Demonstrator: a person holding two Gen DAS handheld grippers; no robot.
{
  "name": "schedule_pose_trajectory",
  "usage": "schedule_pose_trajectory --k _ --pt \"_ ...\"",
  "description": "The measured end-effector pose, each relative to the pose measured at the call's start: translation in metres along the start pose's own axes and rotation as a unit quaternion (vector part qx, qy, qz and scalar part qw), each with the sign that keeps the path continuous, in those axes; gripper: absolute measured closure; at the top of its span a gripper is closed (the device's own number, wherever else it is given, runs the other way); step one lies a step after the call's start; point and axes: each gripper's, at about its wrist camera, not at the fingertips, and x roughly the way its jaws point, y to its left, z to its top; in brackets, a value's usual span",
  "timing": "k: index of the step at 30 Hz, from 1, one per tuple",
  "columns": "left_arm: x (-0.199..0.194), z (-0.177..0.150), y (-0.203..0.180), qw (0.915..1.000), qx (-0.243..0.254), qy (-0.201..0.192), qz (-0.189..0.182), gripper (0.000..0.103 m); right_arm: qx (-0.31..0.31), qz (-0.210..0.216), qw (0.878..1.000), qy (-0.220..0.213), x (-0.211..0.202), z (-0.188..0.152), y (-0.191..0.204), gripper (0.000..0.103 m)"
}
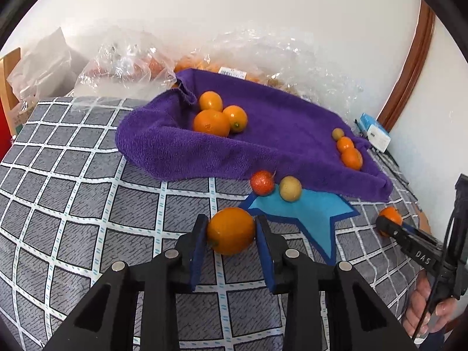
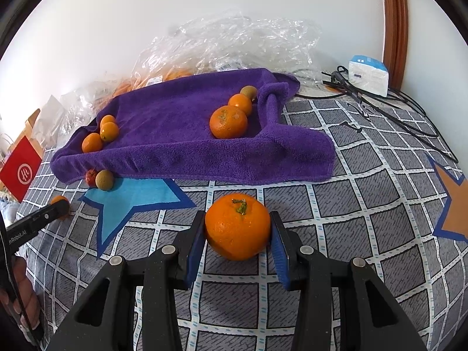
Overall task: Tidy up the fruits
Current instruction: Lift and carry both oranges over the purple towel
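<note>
My left gripper (image 1: 231,234) is shut on a smooth orange kumquat (image 1: 231,235) just above the checked cloth. My right gripper (image 2: 237,231) is shut on a larger mandarin (image 2: 237,229) with a green stem. A purple towel (image 1: 263,143) lies beyond, also in the right wrist view (image 2: 181,146). On it sit three kumquats (image 1: 218,115) at the left and two mandarins (image 2: 229,118) with a small brownish fruit (image 2: 248,91) at the right. A red lychee (image 1: 262,182) and a tan longan (image 1: 290,188) rest at the towel's front edge.
Crinkled plastic bags (image 1: 125,61) with more fruit lie behind the towel. A white-blue box (image 2: 369,74) and black cables (image 2: 380,108) lie at the back right. A red bag (image 2: 20,169) stands at the left edge. The checked tablecloth (image 1: 73,190) has a blue star (image 1: 310,213).
</note>
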Motion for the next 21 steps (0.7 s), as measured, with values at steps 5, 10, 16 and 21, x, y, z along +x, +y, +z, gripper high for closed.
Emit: schedule_pose_trajectory --k 5,10,16,21 --pt "-0.009 0.000 0.002 0.9995 -0.011 -0.028 -0.003 0.072 0.001 0.002 1.000 -0.004 -0.002 0.000 -0.001 0.061" --pt "-0.018 -0.001 -0.001 0.9985 -0.002 -0.054 -0.003 0.072 -0.004 -0.001 1.000 -0.015 -0.007 -0.002 0.001 0.061" --pt "-0.019 0.001 0.001 0.9982 -0.011 -0.059 -0.007 0.072 -0.003 0.007 1.000 -0.023 -0.010 -0.002 0.000 0.061" --pt "-0.021 0.001 0.004 0.9976 -0.017 -0.066 -0.008 0.072 -0.007 0.013 0.999 -0.033 -0.013 -0.003 0.002 0.061"
